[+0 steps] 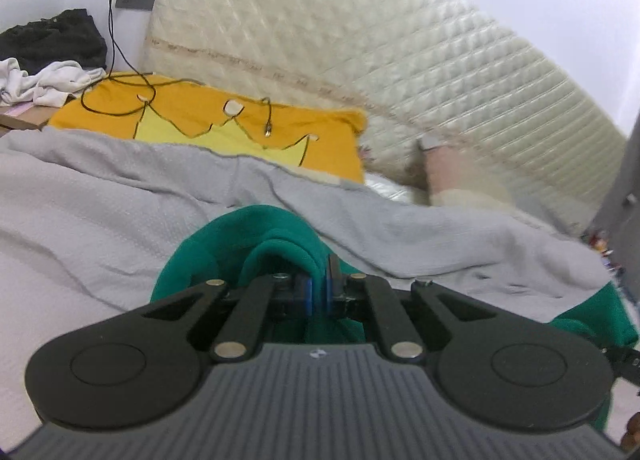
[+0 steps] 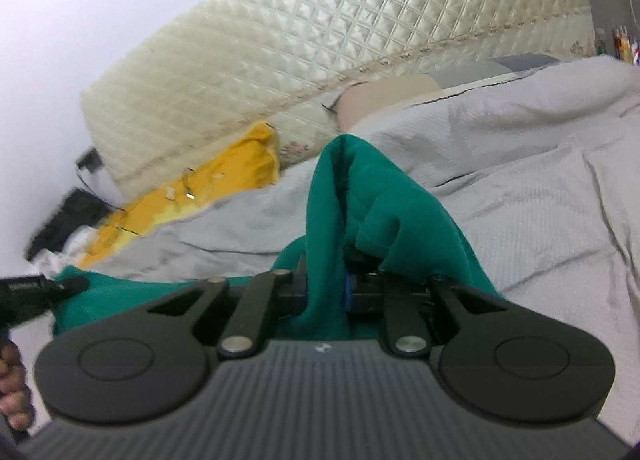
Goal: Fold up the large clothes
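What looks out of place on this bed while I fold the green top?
A loose black cable trails from the wall across the yellow pillow, its plug end lying on the fabric. Otherwise only rumpled clothes piled beside it.

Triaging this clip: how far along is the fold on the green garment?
Done: both corners look gripped. The left gripper and the right gripper each have jaws shut on bunched fabric of the green fleece garment, lifting it off the grey textured bedspread. In hand: the raised cloth, still crumpled. Left: no flat fold shows yet; laying it out and folding remain.
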A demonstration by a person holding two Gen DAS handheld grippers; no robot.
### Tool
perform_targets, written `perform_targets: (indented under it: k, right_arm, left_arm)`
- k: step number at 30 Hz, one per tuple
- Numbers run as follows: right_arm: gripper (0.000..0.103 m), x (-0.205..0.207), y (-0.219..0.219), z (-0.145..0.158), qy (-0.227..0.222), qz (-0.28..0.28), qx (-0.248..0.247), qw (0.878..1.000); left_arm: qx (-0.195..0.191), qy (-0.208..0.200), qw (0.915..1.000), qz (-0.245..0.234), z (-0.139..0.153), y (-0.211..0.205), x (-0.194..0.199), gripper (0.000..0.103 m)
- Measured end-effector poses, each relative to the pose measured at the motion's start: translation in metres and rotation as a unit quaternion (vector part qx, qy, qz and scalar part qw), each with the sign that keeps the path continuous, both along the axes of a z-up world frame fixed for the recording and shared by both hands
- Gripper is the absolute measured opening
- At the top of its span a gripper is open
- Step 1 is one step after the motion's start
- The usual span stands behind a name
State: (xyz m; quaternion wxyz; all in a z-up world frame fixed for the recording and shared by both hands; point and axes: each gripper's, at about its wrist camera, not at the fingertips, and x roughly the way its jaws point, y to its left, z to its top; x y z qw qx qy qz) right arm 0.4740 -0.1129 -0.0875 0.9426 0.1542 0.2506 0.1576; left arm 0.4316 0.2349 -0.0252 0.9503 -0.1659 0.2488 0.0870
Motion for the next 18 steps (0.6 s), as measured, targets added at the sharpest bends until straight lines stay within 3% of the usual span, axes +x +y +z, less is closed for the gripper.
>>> perform_targets:
  k: [7, 11, 14, 18]
  right_arm:
    - [0.017, 0.055, 0.006, -0.060, 0.038, -0.001, -0.024, 0.999]
    - [0.017, 0.073, 0.010, -0.078, 0.059, 0.010, -0.036, 0.998]
    - [0.017, 0.077, 0.013, -0.081, 0.063, 0.017, -0.046, 0.997]
    - [0.017, 0.075, 0.017, -0.079, 0.052, 0.018, -0.060, 0.997]
  left_arm:
    - [0.030, 0.055, 0.9980, -0.006, -0.076, 0.002, 0.071, 0.007]
    - [0.045, 0.099, 0.9939, -0.022, -0.113, 0.003, 0.098, 0.007]
    - [0.045, 0.111, 0.9924, -0.026, -0.128, 0.004, 0.102, 0.007]
    - [0.056, 0.108, 0.9920, -0.032, -0.126, 0.000, 0.097, 0.008]
